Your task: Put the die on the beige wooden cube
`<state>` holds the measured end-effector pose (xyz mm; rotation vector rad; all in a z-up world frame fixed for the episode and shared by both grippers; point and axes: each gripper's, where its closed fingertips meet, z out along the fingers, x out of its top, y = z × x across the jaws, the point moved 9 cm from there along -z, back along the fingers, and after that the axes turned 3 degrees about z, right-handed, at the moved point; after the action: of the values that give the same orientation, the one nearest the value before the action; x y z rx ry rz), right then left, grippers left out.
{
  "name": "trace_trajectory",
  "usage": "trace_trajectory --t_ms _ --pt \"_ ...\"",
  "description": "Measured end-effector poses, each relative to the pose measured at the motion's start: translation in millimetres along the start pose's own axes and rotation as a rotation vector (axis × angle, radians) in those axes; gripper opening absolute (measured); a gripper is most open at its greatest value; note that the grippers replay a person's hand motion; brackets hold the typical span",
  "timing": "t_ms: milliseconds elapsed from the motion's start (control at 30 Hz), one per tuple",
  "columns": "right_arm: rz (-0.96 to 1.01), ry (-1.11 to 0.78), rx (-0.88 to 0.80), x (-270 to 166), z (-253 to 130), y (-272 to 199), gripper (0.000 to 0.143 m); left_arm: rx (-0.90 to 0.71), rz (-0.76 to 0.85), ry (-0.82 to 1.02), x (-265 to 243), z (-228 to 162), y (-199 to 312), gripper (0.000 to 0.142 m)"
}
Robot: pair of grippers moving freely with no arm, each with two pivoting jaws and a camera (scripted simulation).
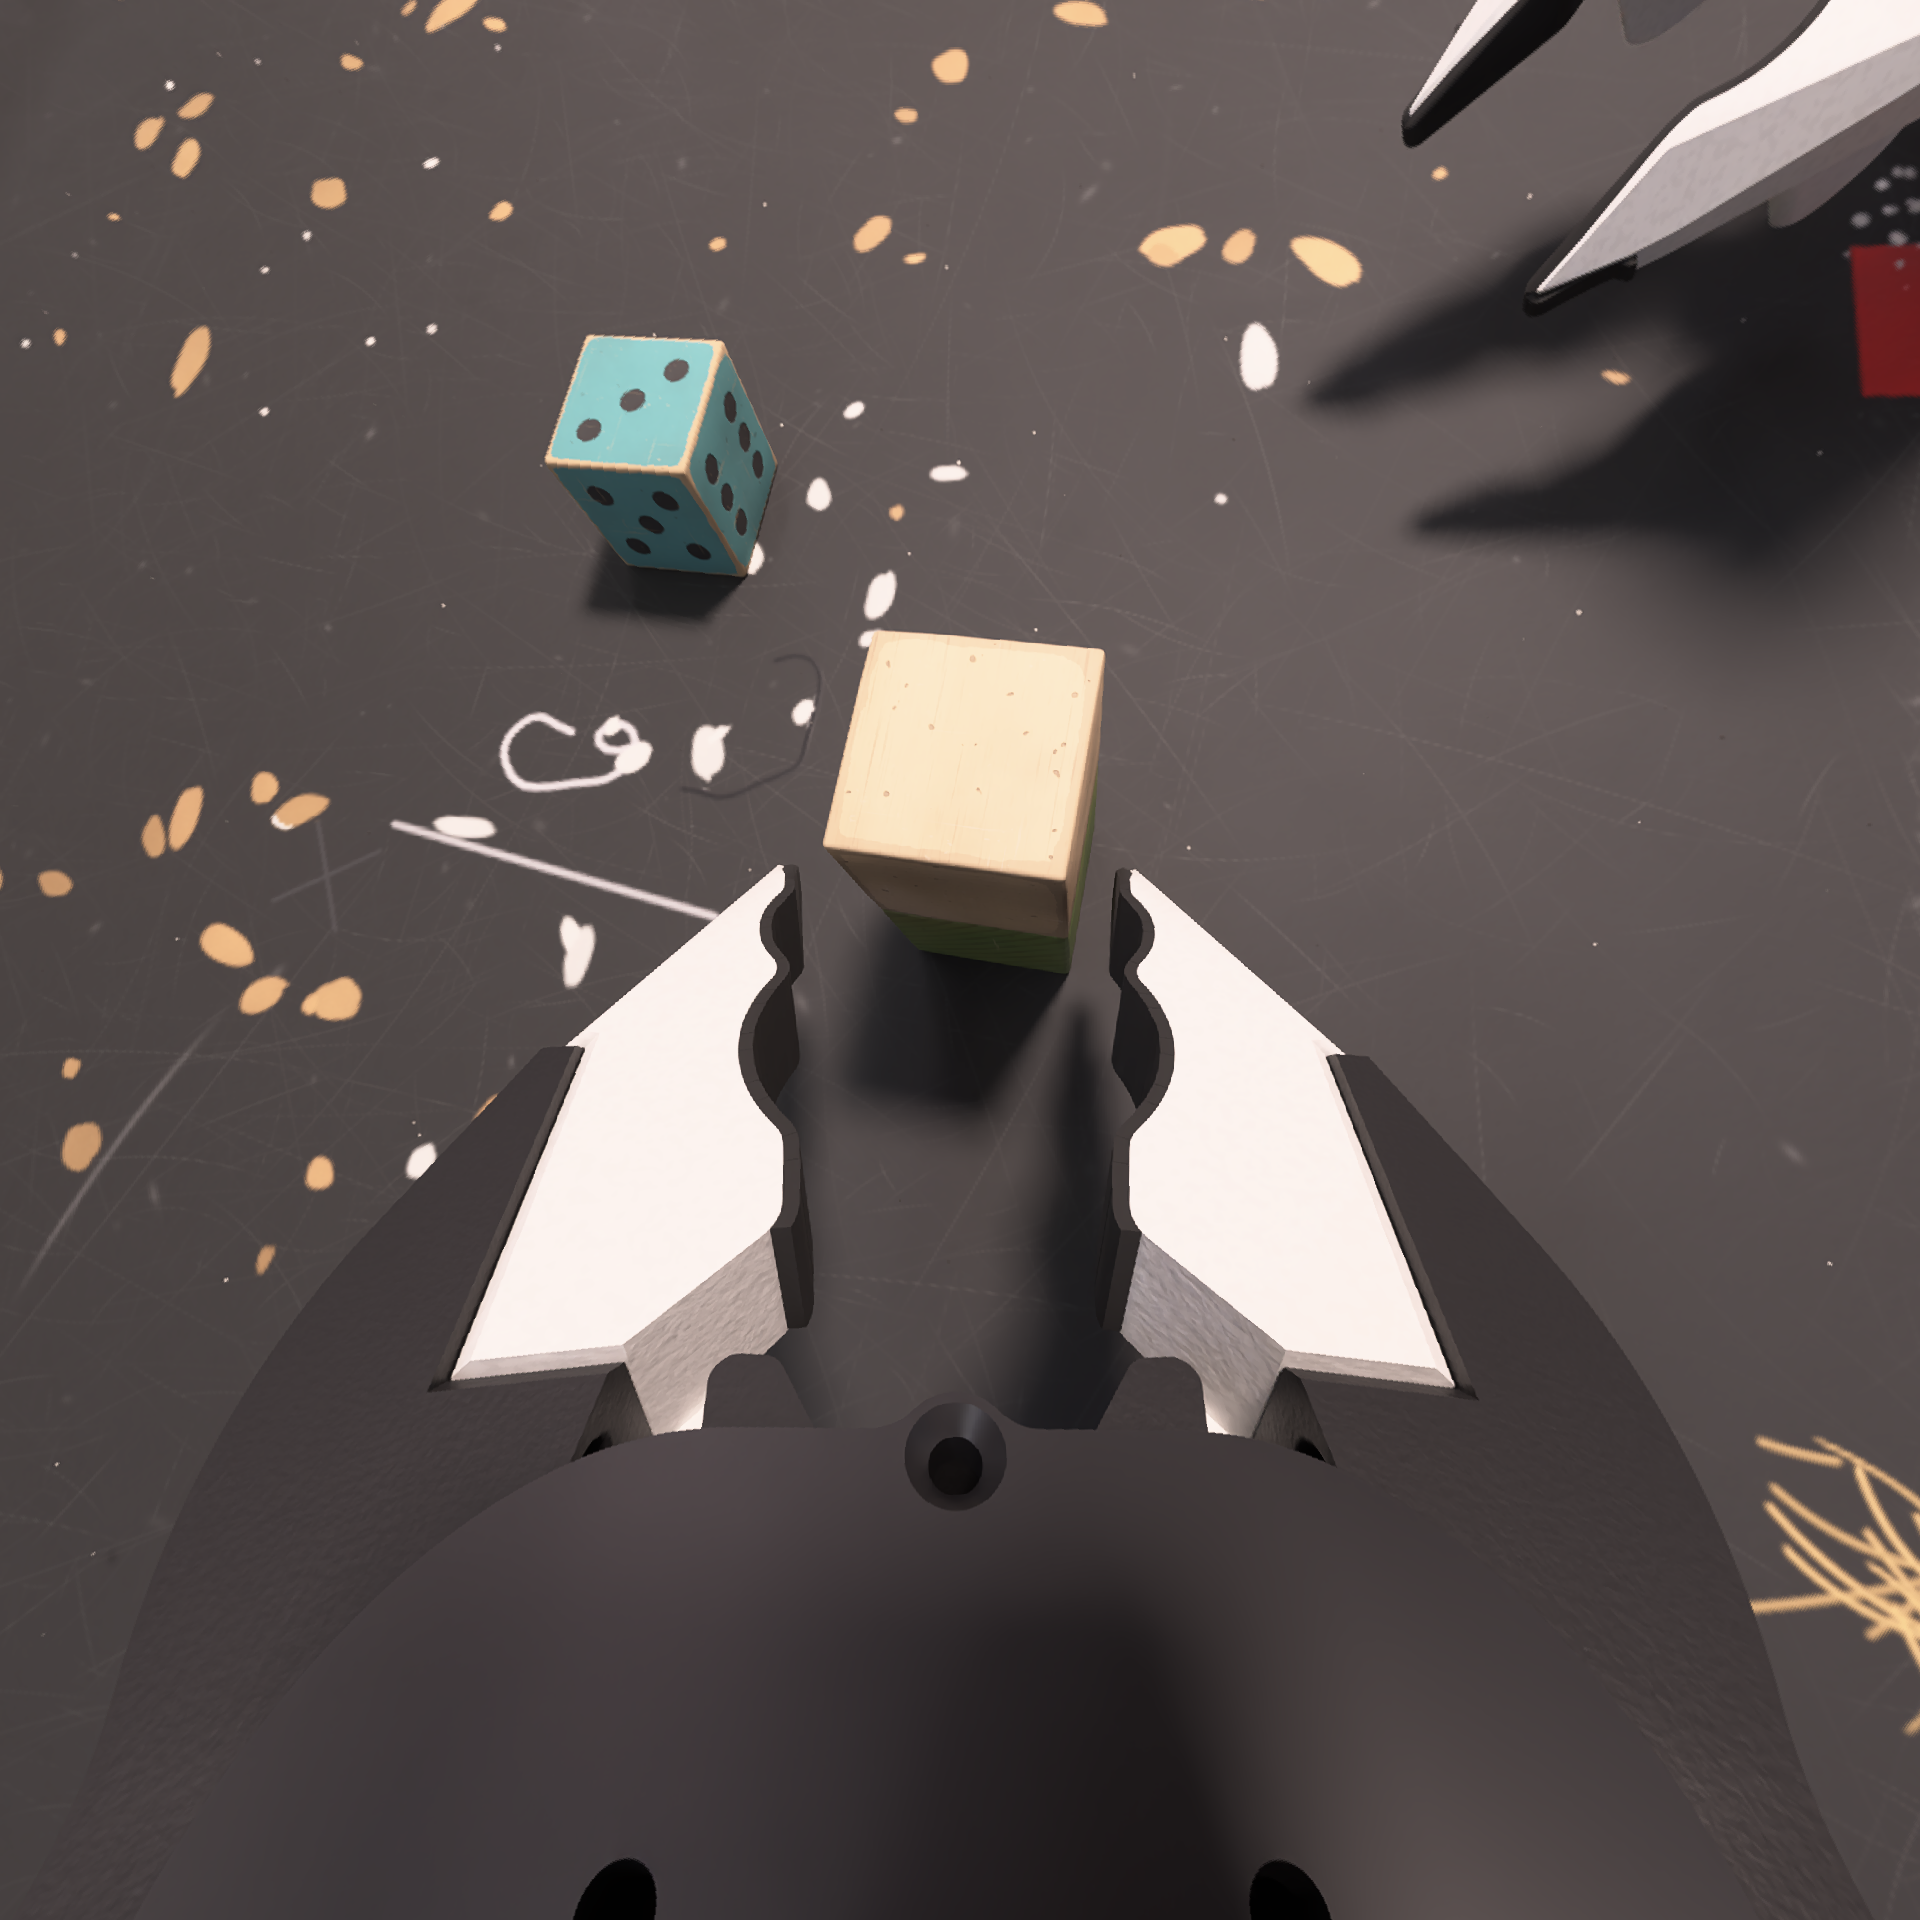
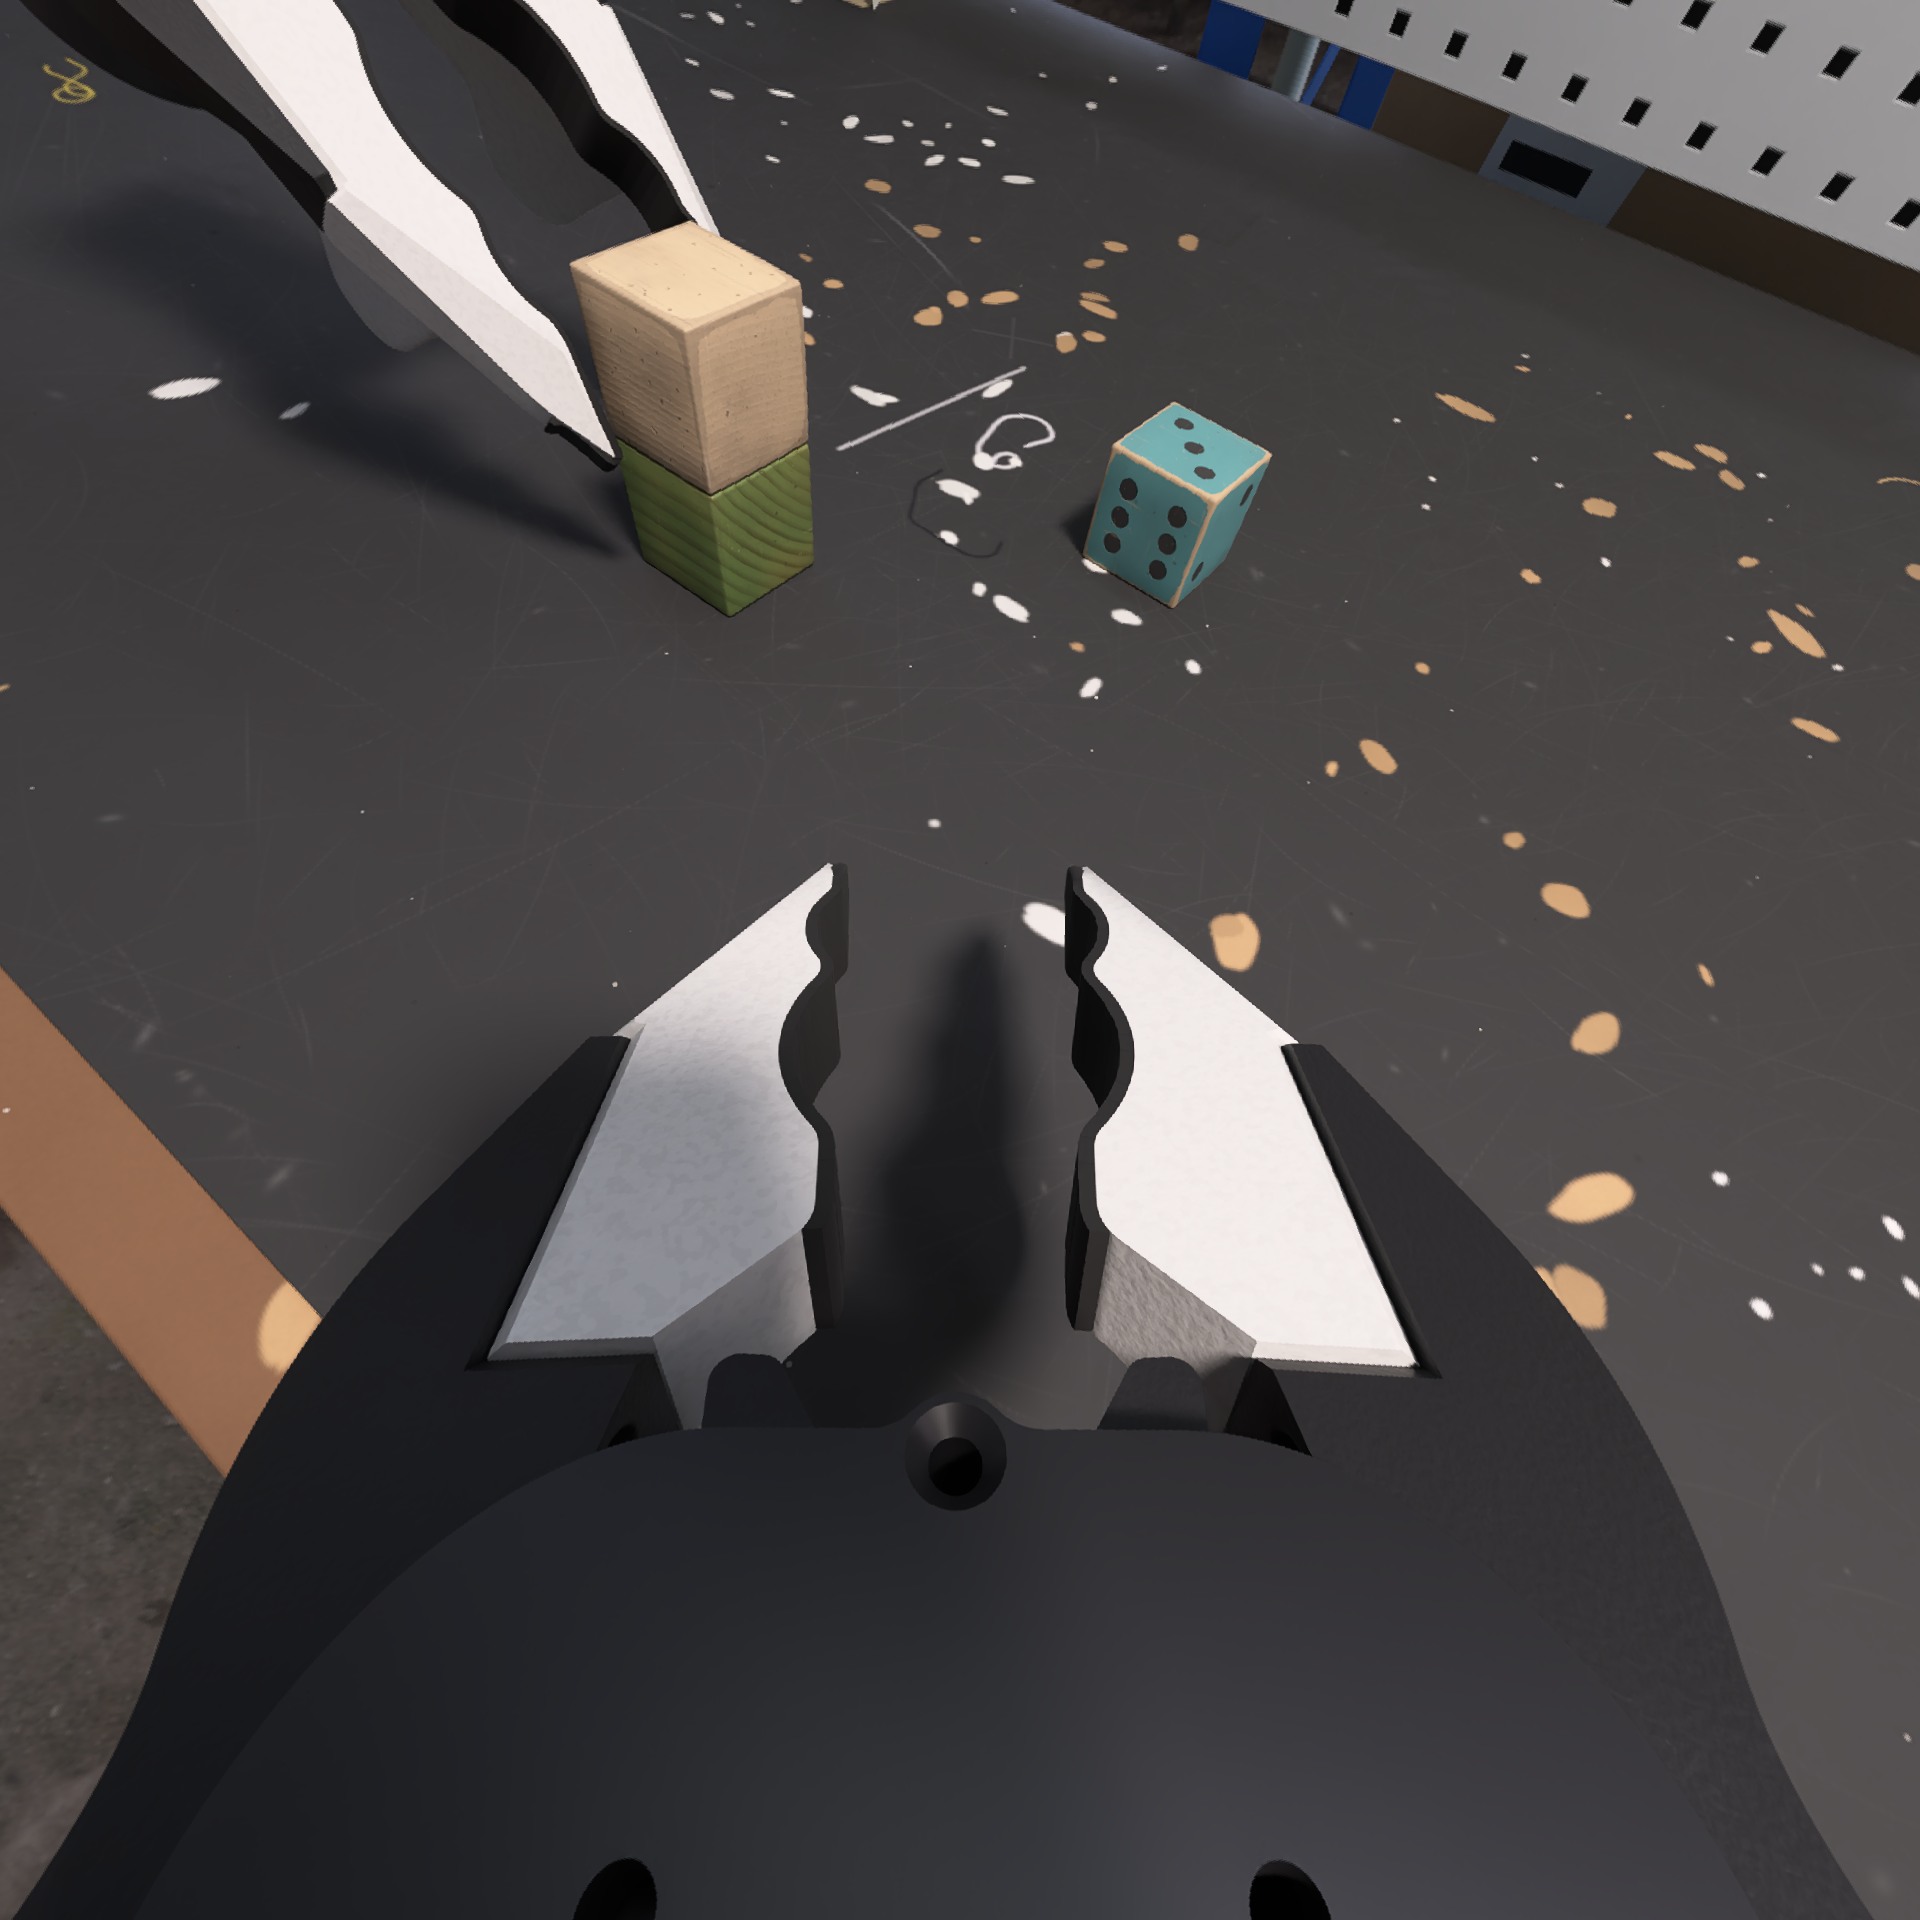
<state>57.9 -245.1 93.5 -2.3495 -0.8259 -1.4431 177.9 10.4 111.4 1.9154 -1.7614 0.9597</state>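
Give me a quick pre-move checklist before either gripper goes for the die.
1. Teal die free on the table, nothing touching it: ok.
2. Beige wooden cube seated squarely on the green cube: ok.
3. Top of the beige cube bare: ok.
4. Left gripper open, empty: ok. It hangs close beside the stack; contact cannot tell.
5. Right gripper open, empty, with an open path to the die: ok.
6. Die already on the beige cube: not ok, step not yet done.
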Motion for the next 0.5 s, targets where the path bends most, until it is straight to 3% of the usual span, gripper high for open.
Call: trace_trajectory --t_ms 333,433,500 --pt "-0.051 -0.025 0.025 4 2 -2 0.042 0.024 -0.037 0.072 -11 2 7 0.063" --pt "-0.126 -0.096 0.056 17 6 9 0.048 0.107 -0.164 0.167 -10 -27 26 0.082" --pt "-0.226 -0.128 0.064 36 14 23 0.053 0.267 -0.312 0.24 -11 -45 53 0.083"
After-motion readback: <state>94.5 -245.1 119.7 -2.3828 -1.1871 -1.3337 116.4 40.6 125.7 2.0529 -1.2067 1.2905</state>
